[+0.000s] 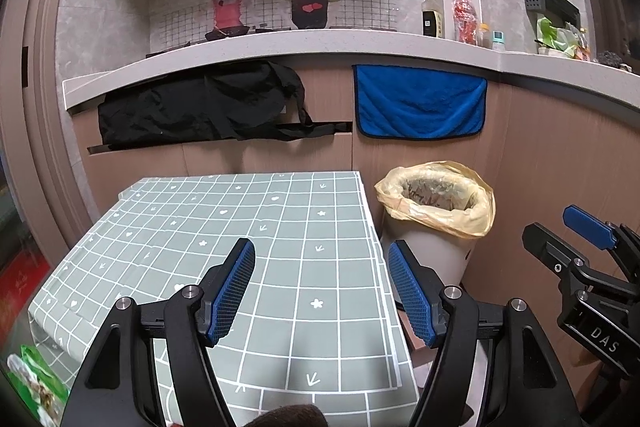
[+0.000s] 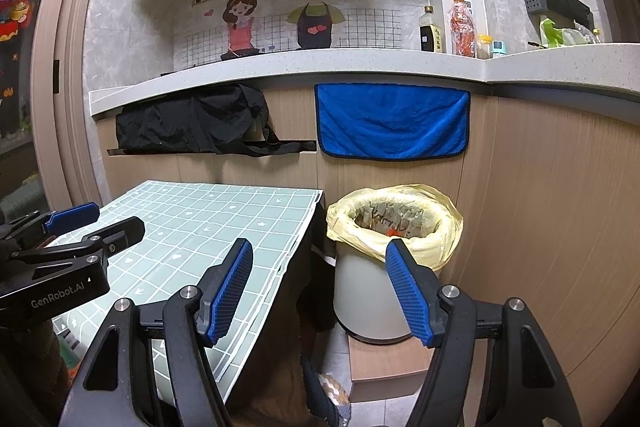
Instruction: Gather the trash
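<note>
**Trash bin waiting beside a bare table as both grippers hang empty**

Trash is showing in one likely spot only: a green wrapper (image 1: 34, 383) is lying at the lower left edge of the left wrist view, beside the table, too blurred to identify for certain. Nearest the cameras, the left gripper (image 1: 322, 291) is hovering over the checked tablecloth (image 1: 224, 227) with its jaws spread wide and nothing between them. The right gripper (image 2: 320, 291) is hanging off the table's right edge, jaws equally wide and gripping nothing, aimed toward the floor and the bin. Just beyond, at centre right of both frames, the grey bin (image 2: 372, 291) with its yellow liner (image 2: 436, 231) is standing close against the table's side, already holding crumpled waste. Farther back, a black cloth (image 1: 200, 103) and a blue towel (image 1: 420, 103) are draping from the counter (image 1: 280, 41), with bottles (image 1: 466, 15) lining the upper right. Judging by the empty jaws, the search for a piece to collect is under way; the next move likely calls for swinging the left gripper down toward the wrapper and closing on it.
</note>
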The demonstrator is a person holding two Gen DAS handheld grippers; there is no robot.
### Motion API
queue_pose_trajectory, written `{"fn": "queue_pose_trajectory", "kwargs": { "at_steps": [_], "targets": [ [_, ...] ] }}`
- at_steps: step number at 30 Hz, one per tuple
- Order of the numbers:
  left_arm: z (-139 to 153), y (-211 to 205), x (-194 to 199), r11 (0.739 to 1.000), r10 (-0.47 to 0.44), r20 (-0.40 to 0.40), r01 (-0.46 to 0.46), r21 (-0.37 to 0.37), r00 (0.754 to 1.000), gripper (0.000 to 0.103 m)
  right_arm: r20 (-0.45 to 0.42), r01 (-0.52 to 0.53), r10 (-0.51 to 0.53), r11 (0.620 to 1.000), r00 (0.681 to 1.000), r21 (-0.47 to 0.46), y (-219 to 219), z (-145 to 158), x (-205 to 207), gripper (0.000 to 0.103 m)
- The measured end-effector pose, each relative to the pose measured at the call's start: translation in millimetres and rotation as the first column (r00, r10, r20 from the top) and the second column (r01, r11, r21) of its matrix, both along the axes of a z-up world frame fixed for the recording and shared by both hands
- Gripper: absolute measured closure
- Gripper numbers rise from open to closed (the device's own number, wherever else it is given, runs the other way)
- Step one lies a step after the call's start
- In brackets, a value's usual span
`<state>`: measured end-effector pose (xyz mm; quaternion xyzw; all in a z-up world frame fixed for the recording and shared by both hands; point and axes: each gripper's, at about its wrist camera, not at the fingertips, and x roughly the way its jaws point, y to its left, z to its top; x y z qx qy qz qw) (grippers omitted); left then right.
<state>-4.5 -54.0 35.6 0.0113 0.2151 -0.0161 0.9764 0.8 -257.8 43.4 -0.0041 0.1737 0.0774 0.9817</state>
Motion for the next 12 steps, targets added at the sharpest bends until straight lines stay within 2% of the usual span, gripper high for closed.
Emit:
{"fn": "queue_pose_trajectory", "kwargs": {
  "at_steps": [12],
  "targets": [
    [3.3,-0.6,-0.9,1.0,0.004,0.01,-0.004,-0.004,1.0,0.033,0.003,-0.009,0.009,1.0,1.0,-0.004,-3.2,1.0,6.0,0.037]
  ]
}}
